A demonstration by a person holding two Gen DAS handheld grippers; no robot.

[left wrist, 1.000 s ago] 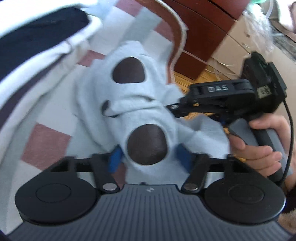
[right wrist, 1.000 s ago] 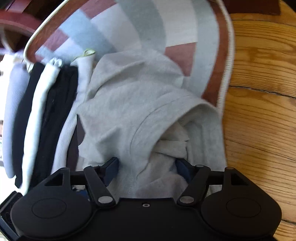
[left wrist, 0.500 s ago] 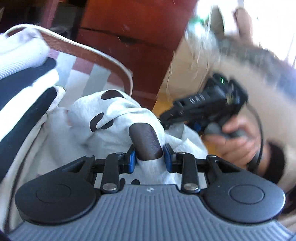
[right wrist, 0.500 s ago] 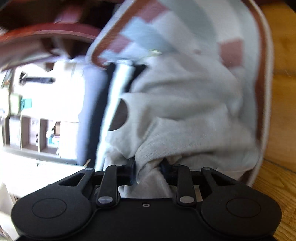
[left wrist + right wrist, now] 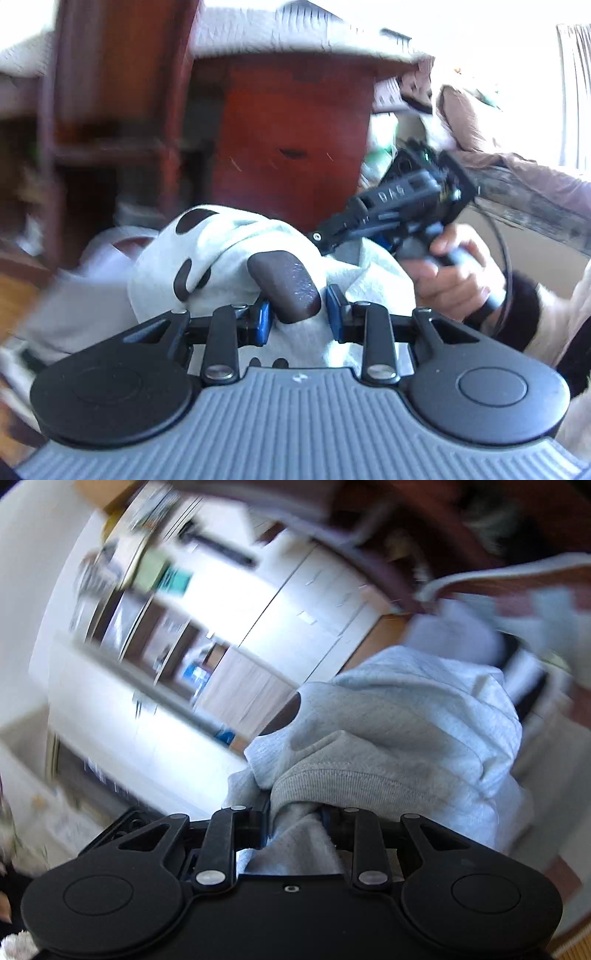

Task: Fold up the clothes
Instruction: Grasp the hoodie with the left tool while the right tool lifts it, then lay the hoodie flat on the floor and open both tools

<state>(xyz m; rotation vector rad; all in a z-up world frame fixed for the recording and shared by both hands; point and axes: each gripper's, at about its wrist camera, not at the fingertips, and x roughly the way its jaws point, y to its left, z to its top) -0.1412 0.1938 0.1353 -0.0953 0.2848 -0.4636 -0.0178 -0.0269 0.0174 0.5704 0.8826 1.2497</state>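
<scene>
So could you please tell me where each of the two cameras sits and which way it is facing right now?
Left wrist: on the left gripper, looking along its fingers at the spotted grey garment it pinches; the right gripper and its hand show beyond.
Right wrist: on the right gripper, facing blurred cupboards, clamped on the garment's ribbed edge.
Shared: the same garment.
</scene>
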